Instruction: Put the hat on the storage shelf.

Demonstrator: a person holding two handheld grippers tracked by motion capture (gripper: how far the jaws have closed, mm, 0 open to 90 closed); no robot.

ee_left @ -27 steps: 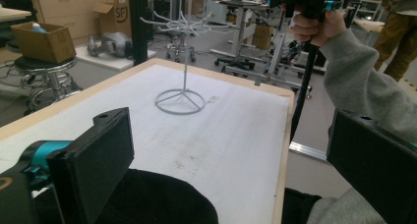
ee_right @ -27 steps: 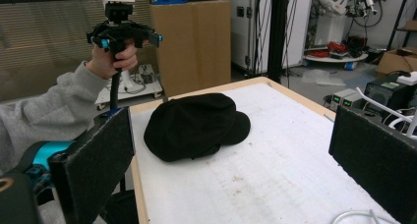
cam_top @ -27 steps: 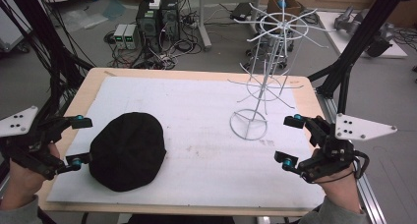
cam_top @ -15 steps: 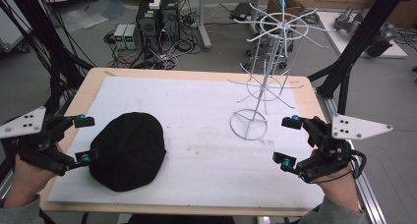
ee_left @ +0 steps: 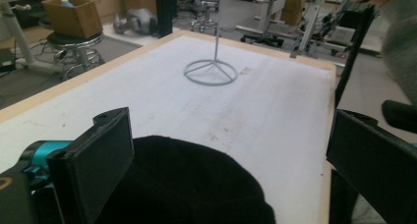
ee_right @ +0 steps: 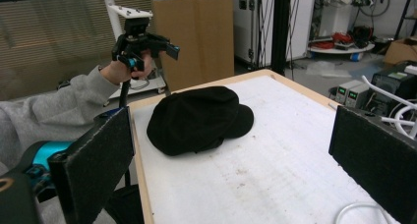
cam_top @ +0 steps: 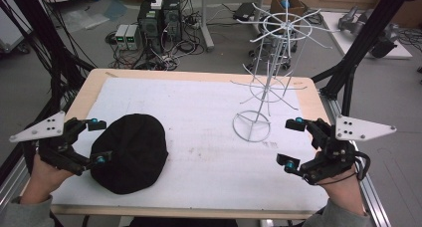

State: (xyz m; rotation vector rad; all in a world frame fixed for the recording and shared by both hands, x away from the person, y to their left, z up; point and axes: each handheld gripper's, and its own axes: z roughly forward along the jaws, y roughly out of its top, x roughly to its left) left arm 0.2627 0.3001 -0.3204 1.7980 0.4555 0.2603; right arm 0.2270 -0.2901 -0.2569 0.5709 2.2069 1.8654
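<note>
A black cap [cam_top: 129, 153] is seen lying flat on the white mat [cam_top: 199, 137] at the near left of the wooden table [cam_top: 89, 85]. The left gripper [cam_top: 98, 141] is held at the cap's left edge with its jaws spread wide; one jaw is placed just beyond the cap's far-left rim and the other over its near-left rim, and whether either touches the fabric cannot be told. In the left gripper view the cap [ee_left: 187, 184] is shown between and below the parted jaws, and nothing is clasped.

The right gripper [cam_top: 292, 142] is held at the near right of the table, above the mat, with its jaws also spread wide and empty. In the right gripper view the cap [ee_right: 199, 118] is seen well apart, across the mat, with the left gripper [ee_right: 147, 49] raised behind it in a hand [ee_right: 118, 71] with a grey sleeve [ee_right: 49, 111].

A white wire display stand [cam_top: 268, 77] is set upright at the far right of the mat, its ring base [cam_top: 252, 126] resting near the right gripper but apart from it.
</note>
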